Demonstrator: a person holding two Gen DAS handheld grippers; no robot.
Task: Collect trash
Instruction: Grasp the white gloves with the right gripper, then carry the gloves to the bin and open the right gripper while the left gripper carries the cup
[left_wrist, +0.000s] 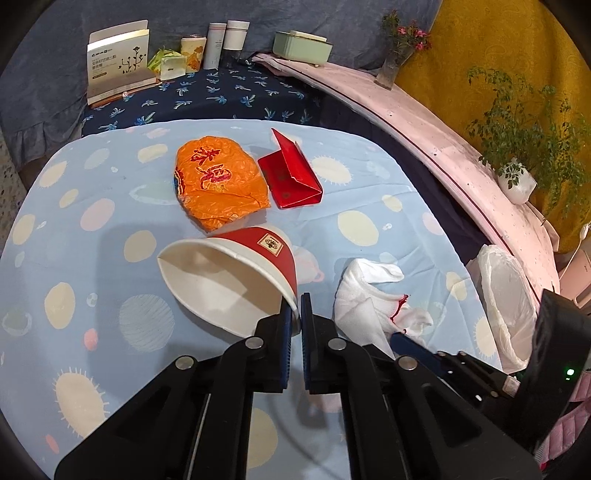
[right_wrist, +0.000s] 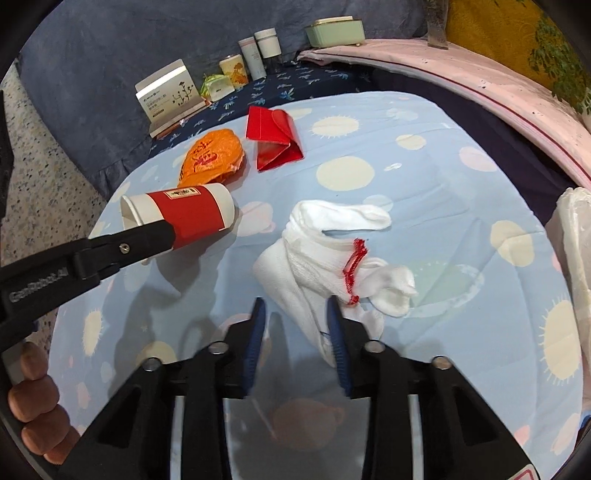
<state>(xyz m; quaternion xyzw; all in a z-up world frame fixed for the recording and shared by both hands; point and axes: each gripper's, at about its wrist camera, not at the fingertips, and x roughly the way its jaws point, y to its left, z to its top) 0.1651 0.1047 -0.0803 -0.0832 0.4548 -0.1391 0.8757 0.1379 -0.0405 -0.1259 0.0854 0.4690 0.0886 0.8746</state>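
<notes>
**Two tools work a bench strewn with trash**

A bench (right_wrist: 424, 177) draped in a pale blue cloth printed with cream suns and planets carries the litter. At its right edge hangs a bin lined with a white plastic bag (left_wrist: 506, 295), just beside the right hand's tool and the likely destination for everything here. Mid-bench lies a crumpled orange plastic bag with red lettering (left_wrist: 219, 181), and touching its right side a folded red cardboard packet (left_wrist: 291, 177); both are well beyond either tool and untouched.

Nearer, a white knitted work glove with a red-stitched cuff (right_wrist: 332, 254) lies rumpled, its long axis running from the far fingers back toward the right tool (right_wrist: 297, 332). That tool points steeply down with its blue pads partly apart; the glove's near end lies between them against the right pad, and whether the pads already pinch it cannot be told. The right hand is plainly the nearer one for this piece.

The left tool (left_wrist: 295, 314) is clenched on the rim of a red-and-white paper cup (left_wrist: 236, 273), which lies tilted on its side, mouth toward the camera. The left hand (right_wrist: 35, 398) shows fingers curled round the handle, the tool angled down across the bench.
</notes>
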